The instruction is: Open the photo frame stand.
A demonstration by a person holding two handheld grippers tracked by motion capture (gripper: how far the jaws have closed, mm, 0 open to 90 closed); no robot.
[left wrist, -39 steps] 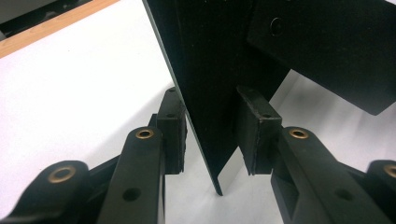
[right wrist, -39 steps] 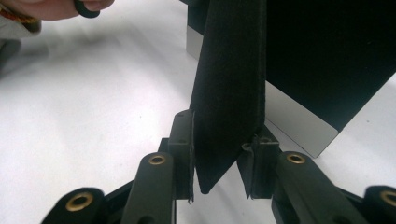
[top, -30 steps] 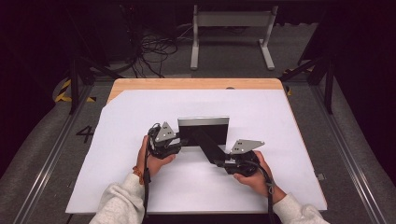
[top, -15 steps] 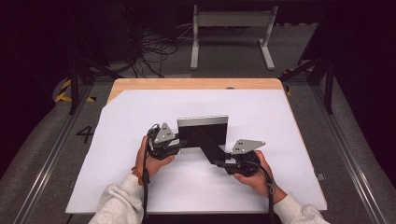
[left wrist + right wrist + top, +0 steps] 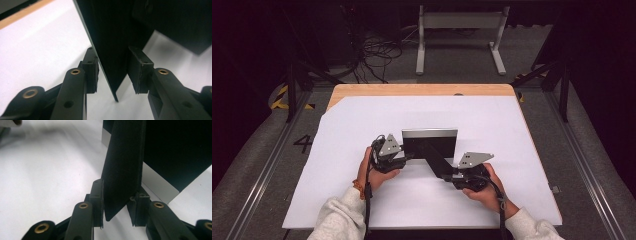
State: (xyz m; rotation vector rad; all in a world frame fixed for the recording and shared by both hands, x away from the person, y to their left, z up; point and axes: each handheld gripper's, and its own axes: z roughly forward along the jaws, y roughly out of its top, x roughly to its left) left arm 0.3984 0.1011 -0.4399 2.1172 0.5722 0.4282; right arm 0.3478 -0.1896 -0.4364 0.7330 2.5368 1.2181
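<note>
Black folding box (image 5: 429, 142) sits mid-counter (image 5: 512, 125). Our left claw (image 5: 405, 159), at its 8 o'clock, straddles the side panel (image 5: 112, 37), just eased apart. Right claw (image 5: 445, 175), at 5 o'clock, just tightened and clamps the flap (image 5: 123, 170), probably to fold it.

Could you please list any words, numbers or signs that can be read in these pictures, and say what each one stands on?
"4": a dark numeral on the grey floor left of the table, in the high view.
No other words, labels or brands can be read; the black box bears no legible text.
</note>
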